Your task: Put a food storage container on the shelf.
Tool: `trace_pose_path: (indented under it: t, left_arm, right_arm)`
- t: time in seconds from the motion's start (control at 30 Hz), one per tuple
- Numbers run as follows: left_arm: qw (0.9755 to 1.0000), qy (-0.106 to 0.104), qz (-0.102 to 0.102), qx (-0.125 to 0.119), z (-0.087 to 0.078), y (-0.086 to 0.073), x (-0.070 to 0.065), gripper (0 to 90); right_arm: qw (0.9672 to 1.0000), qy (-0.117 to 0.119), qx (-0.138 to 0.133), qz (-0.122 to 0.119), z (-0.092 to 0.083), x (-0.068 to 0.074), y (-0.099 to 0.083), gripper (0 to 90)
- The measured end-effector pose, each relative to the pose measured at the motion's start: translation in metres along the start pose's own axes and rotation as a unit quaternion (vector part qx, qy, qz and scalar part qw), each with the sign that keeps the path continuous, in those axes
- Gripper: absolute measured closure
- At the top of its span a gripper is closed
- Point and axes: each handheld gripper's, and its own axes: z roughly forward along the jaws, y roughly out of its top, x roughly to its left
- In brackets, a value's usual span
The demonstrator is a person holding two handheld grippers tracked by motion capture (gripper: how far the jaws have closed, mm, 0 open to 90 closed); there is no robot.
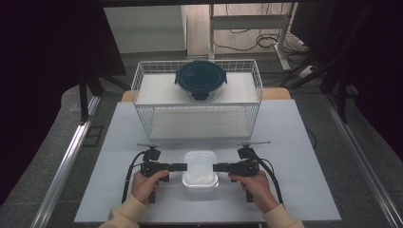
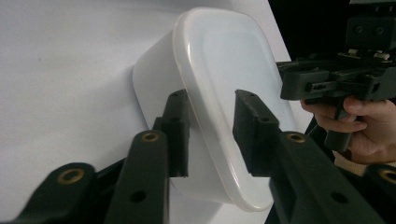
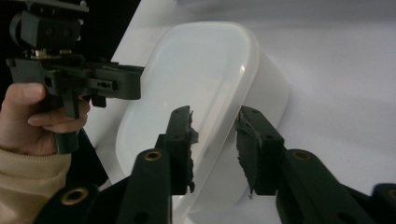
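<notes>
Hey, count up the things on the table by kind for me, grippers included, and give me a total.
Lidded containers: 2, a white container and a dark round container
Wire baskets: 1, the white basket
Grippers: 2, left gripper and right gripper
Total: 5

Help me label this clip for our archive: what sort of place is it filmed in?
Most likely a lab or workshop set up for recording handling tasks, not a kitchen. A plain white table stands on grey carpet, cables trail around a metal desk frame behind, and dark curtains hang at both sides.
</notes>
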Motion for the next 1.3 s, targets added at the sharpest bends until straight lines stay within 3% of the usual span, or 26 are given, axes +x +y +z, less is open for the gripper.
trace_pose_path:
  t: [0.17, 0.3, 0.53, 0.67, 0.9, 1.23, 1.3]
  left_arm:
    - [0.9998, 0.004, 0.014, -0.016, -0.006, -0.003, -0.009, 74.2]
    - [0.9986, 0.02, 0.038, -0.029, -0.013, -0.004, -0.019, 78.3]
    - [0.9966, 0.021, 0.065, -0.046, -0.024, -0.002, -0.035, 78.8]
    - [0.9936, 0.018, 0.093, -0.062, -0.037, 0.004, -0.051, 79.8]
    - [0.9856, 0.026, 0.14, -0.091, -0.066, 0.025, -0.086, 80.1]
    - [0.968, 0.038, 0.209, -0.134, -0.115, 0.072, -0.148, 80.2]
    - [0.9662, 0.039, 0.214, -0.138, -0.121, 0.08, -0.156, 80.2]
  right_arm:
    - [0.9999, 0.007, -0.012, -0.005, -0.008, 0.004, -0.001, 74.2]
    - [0.9994, 0.011, -0.022, -0.023, -0.015, 0.011, -0.001, 79.7]
    - [0.9975, 0.009, -0.039, -0.059, -0.026, 0.025, 0.002, 79.7]
    - [0.9954, 0.013, -0.055, -0.077, -0.034, 0.033, 0.007, 79.2]
    - [0.987, 0.009, -0.086, -0.135, -0.055, 0.066, 0.032, 79.0]
    - [0.9704, 0.003, -0.132, -0.202, -0.098, 0.125, 0.08, 79.0]
    - [0.9672, 0.001, -0.14, -0.212, -0.107, 0.136, 0.091, 78.9]
